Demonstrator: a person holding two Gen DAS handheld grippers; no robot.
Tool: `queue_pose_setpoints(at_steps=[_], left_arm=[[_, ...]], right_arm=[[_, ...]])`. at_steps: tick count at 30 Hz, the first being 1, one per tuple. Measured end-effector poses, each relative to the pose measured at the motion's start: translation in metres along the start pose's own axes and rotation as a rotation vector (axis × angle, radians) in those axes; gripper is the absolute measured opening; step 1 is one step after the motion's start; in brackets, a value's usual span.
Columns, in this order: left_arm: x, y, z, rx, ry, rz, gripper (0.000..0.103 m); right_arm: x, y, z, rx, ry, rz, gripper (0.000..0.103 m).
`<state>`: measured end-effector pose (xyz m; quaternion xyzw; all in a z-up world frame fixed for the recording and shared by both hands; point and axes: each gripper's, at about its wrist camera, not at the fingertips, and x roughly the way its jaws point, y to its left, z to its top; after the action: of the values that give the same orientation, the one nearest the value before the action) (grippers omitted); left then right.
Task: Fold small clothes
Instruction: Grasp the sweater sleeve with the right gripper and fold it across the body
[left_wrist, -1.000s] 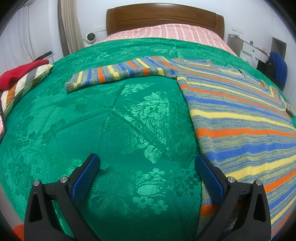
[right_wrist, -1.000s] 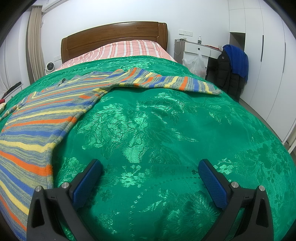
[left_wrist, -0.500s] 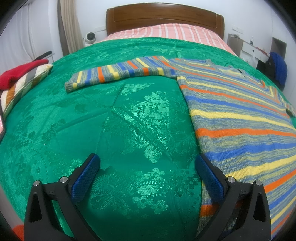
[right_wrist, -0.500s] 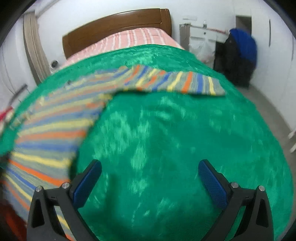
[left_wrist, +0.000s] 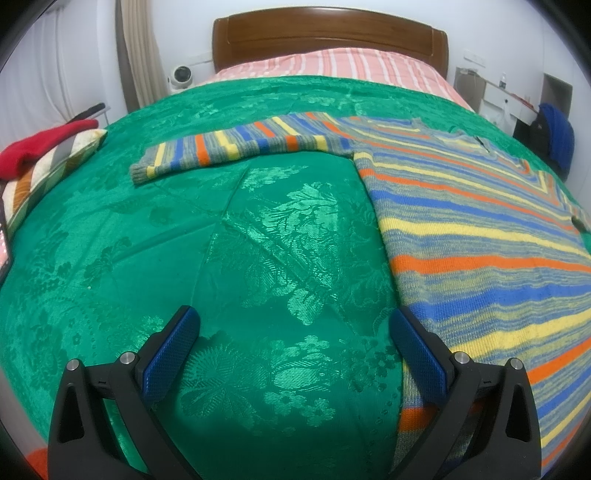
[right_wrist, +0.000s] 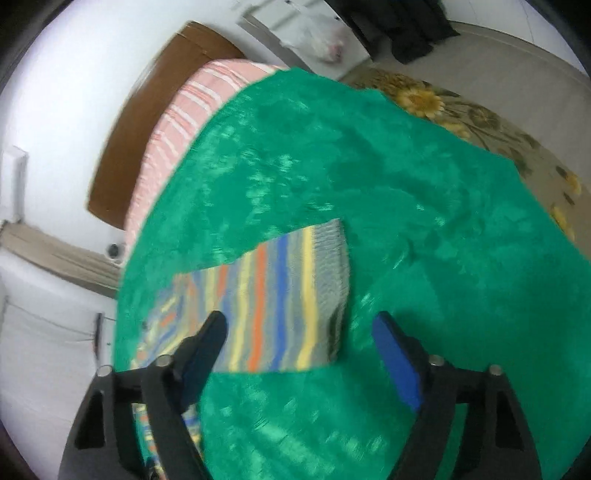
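The left gripper (left_wrist: 293, 343) hangs level with its blue-padded jaws spread wide, gripping nothing. The right gripper (right_wrist: 299, 345) is rolled sharply to one side (its view is motion-blurred), jaws likewise parted and unloaded.
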<state>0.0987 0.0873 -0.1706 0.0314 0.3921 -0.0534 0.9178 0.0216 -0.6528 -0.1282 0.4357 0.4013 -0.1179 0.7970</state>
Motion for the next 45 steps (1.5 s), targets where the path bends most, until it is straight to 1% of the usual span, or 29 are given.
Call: queue_pose_setpoints(at_steps=[1, 2, 4, 5, 6, 7, 9, 11, 12, 14, 15, 16, 18, 20, 23, 24, 25, 26, 27, 28, 29, 31, 32, 33, 34, 35, 37, 39, 45], left_arm=[[0.000, 0.000, 0.000, 0.000, -0.001, 0.000, 0.103], [0.000, 0.000, 0.000, 0.000, -0.001, 0.000, 0.103], [0.000, 0.000, -0.001, 0.000, -0.003, 0.002, 0.103], [0.000, -0.001, -0.001, 0.001, -0.003, 0.002, 0.103], [0.000, -0.001, -0.001, 0.000, -0.003, 0.002, 0.103], [0.000, 0.000, -0.001, 0.000, -0.003, 0.001, 0.103], [0.000, -0.001, -0.001, 0.000, -0.003, 0.002, 0.103], [0.000, -0.001, -0.001, 0.000, -0.003, 0.002, 0.103], [0.000, -0.001, -0.001, 0.000, -0.003, 0.002, 0.103], [0.000, -0.001, 0.000, 0.000, -0.001, 0.003, 0.103], [0.000, -0.001, 0.000, 0.000, 0.001, 0.002, 0.103], [0.000, 0.000, 0.000, 0.000, 0.002, 0.001, 0.103], [-0.001, 0.000, 0.001, -0.002, 0.004, -0.001, 0.103], [-0.001, 0.000, 0.001, -0.001, 0.003, 0.000, 0.102], [-0.001, 0.000, 0.001, -0.002, 0.003, 0.000, 0.103], [-0.001, 0.000, 0.001, -0.002, 0.003, 0.000, 0.103], [-0.001, 0.000, 0.001, -0.002, 0.001, 0.000, 0.103], [-0.001, 0.000, 0.001, -0.002, 0.001, -0.001, 0.103], [-0.001, 0.000, 0.001, -0.002, 0.000, -0.002, 0.103], [-0.001, 0.000, 0.001, -0.002, 0.000, -0.002, 0.103], [-0.001, 0.000, 0.001, -0.002, 0.000, -0.003, 0.103], [-0.001, 0.000, 0.001, -0.002, 0.000, -0.002, 0.103], [-0.001, 0.000, 0.001, -0.002, 0.000, -0.002, 0.103], [-0.001, 0.000, 0.001, -0.001, 0.000, -0.001, 0.103], [-0.001, 0.000, 0.001, -0.002, 0.000, -0.002, 0.103], [-0.001, 0.000, 0.001, -0.002, 0.000, -0.002, 0.103], [-0.001, 0.000, 0.001, -0.001, -0.001, 0.000, 0.103], [-0.001, -0.001, 0.001, 0.000, -0.002, 0.001, 0.103], [-0.001, -0.002, 0.000, 0.000, -0.012, 0.006, 0.103]], right_arm=[[0.007, 0.000, 0.004, 0.004, 0.003, -0.018, 0.073], [0.015, -0.001, 0.008, 0.008, 0.011, -0.020, 0.068], [0.029, 0.000, 0.010, 0.015, 0.031, -0.012, 0.062], [0.034, 0.000, 0.008, 0.014, 0.039, -0.022, 0.050], [0.039, 0.001, 0.008, 0.012, 0.041, -0.048, 0.035], [0.041, 0.003, 0.008, 0.002, 0.041, -0.069, 0.005], [0.034, 0.018, 0.006, -0.029, 0.023, -0.072, 0.005], [0.021, 0.050, 0.003, -0.120, -0.017, -0.059, 0.005], [0.013, 0.082, 0.001, -0.201, -0.039, -0.037, 0.005], [0.004, 0.132, -0.009, -0.311, -0.051, 0.024, 0.005], [0.003, 0.169, -0.017, -0.380, -0.041, 0.079, 0.005], [0.004, 0.193, -0.025, -0.420, -0.027, 0.112, 0.005], [0.018, 0.249, -0.046, -0.516, 0.015, 0.179, 0.005], [0.046, 0.300, -0.073, -0.588, 0.068, 0.227, 0.005], [0.094, 0.345, -0.114, -0.654, 0.126, 0.236, 0.005], [0.107, 0.352, -0.127, -0.657, 0.143, 0.240, 0.006], [0.124, 0.357, -0.140, -0.653, 0.166, 0.240, 0.008], [0.140, 0.361, -0.151, -0.645, 0.186, 0.230, 0.020], [0.155, 0.362, -0.164, -0.640, 0.207, 0.211, 0.033], [0.165, 0.362, -0.177, -0.645, 0.219, 0.177, 0.061], [0.169, 0.363, -0.189, -0.672, 0.189, 0.112, 0.065], [0.159, 0.367, -0.209, -0.781, 0.083, -0.030, 0.067], [0.152, 0.368, -0.216, -0.823, 0.056, -0.072, 0.071], [0.138, 0.367, -0.230, -0.889, 0.005, -0.149, 0.075], [0.129, 0.366, -0.235, -0.915, -0.025, -0.188, 0.084], [0.114, 0.362, -0.241, -0.943, -0.065, -0.227, 0.089], [0.089, 0.354, -0.253, -0.994, -0.125, -0.268, 0.090], [0.071, 0.346, -0.263, -1.032, -0.161, -0.317, 0.090], [0.030, 0.328, -0.280, -1.057, -0.211, -0.418, 0.090]])
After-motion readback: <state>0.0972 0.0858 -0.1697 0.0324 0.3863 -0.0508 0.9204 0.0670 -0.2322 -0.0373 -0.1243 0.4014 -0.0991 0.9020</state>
